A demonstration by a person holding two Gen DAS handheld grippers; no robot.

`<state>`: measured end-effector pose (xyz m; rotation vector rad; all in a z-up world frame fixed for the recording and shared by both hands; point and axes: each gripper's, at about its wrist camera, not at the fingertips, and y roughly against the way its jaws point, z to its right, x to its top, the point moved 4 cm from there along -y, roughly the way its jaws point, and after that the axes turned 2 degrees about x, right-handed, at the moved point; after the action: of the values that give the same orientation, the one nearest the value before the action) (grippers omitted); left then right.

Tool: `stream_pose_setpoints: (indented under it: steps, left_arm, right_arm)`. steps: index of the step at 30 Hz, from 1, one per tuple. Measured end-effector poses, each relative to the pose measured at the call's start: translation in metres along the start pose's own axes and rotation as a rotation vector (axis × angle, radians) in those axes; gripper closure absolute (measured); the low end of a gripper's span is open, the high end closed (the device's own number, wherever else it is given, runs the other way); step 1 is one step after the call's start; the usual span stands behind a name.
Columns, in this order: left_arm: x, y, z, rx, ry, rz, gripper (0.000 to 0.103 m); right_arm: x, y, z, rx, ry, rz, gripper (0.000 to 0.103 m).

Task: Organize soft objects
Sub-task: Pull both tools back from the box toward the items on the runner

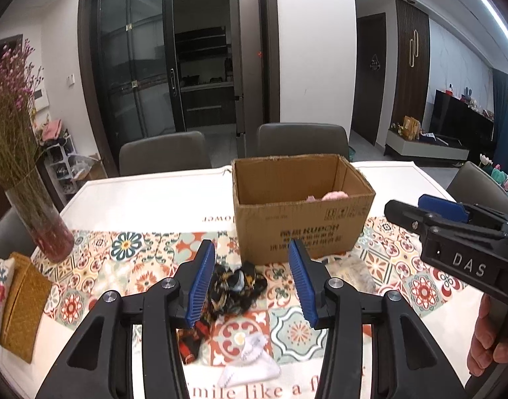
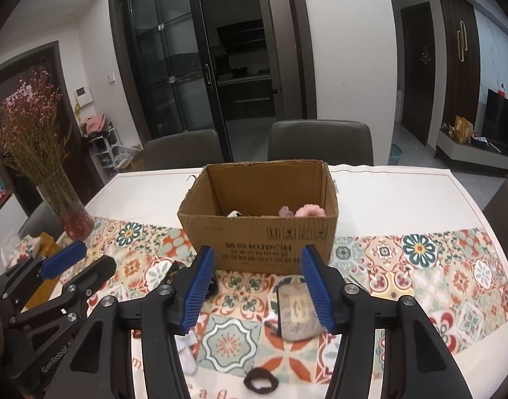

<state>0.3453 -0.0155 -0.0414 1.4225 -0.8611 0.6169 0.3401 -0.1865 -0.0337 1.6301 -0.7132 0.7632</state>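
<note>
An open cardboard box (image 1: 304, 229) (image 2: 264, 236) stands mid-table with pink fluffy items (image 1: 333, 196) (image 2: 309, 211) inside. My left gripper (image 1: 252, 252) is open above a crumpled black patterned cloth (image 1: 237, 286), and its pads do not touch the cloth. A red-black cloth (image 1: 194, 335) and a white cloth (image 1: 250, 362) lie nearer. My right gripper (image 2: 257, 256) is open and holds nothing. A grey pouch (image 2: 295, 312) lies on the table beside its right finger (image 2: 317, 286). A dark hair tie (image 2: 260, 380) lies close to the camera. Each gripper also shows in the other view (image 1: 410, 207) (image 2: 77, 259).
A glass vase of dried pink flowers (image 1: 44, 226) (image 2: 71, 212) stands at the left. A yellow fabric case (image 1: 21, 306) lies next to it. Grey chairs (image 1: 302, 139) line the table's far side. A patterned runner (image 2: 420, 266) crosses the white table.
</note>
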Motion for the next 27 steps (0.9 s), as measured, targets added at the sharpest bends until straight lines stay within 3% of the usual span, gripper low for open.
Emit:
stream_pose_setpoints:
  steps: [9, 27]
  left_arm:
    - [-0.031, 0.014, -0.003, 0.021, -0.026, -0.037, 0.053]
    - [-0.087, 0.012, -0.006, -0.032, -0.019, -0.146, 0.046]
  right_arm:
    - [-0.03, 0.008, -0.004, -0.007, -0.015, -0.055, 0.047]
    - [-0.093, -0.006, -0.007, -0.005, -0.096, -0.2, 0.047]
